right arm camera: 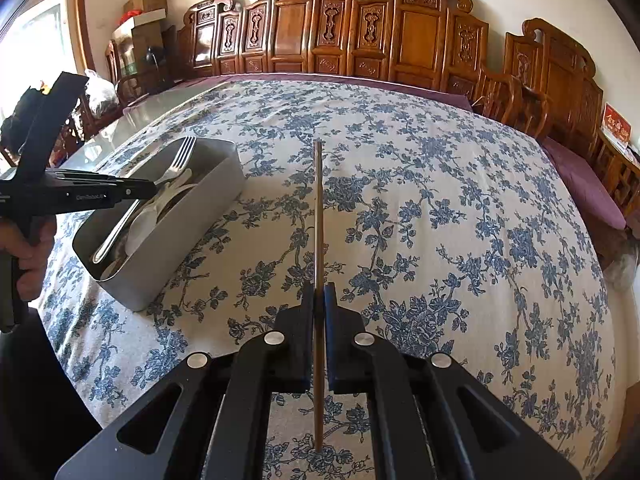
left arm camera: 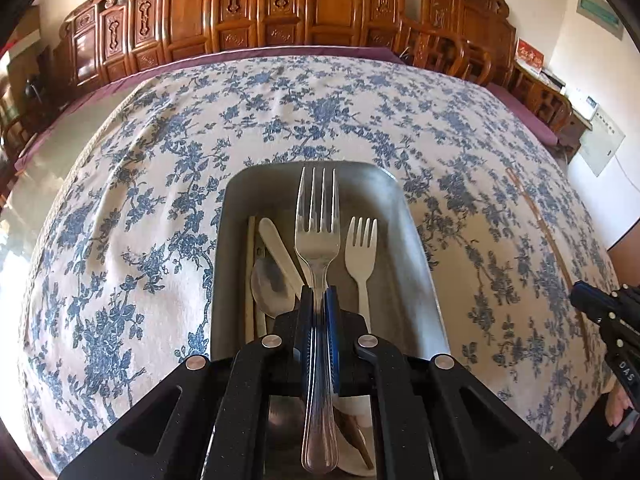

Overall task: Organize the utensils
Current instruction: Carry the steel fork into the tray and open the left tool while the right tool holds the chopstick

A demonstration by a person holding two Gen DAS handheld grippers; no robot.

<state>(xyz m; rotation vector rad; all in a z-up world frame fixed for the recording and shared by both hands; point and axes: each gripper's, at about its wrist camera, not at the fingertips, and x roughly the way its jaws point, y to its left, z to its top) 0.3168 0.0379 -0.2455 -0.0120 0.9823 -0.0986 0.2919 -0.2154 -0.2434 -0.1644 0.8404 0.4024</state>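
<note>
one fork (left arm camera: 317,240) clamped in left gripper (left arm camera: 319,300)

The left gripper (left arm camera: 319,300) points steeply down over the grey box (left arm camera: 232,240), its fingers (left arm camera: 306,312) pressed together on the handle of a metal fork (left arm camera: 318,236). From the right wrist view a hand (right arm camera: 24,256) grips its handle, just left of the box. The right gripper (right arm camera: 319,298), well right of the box, also tilts down, its fingers (right arm camera: 307,312) clamped on a thin wooden chopstick (right arm camera: 318,216) that runs straight out ahead.
</note>
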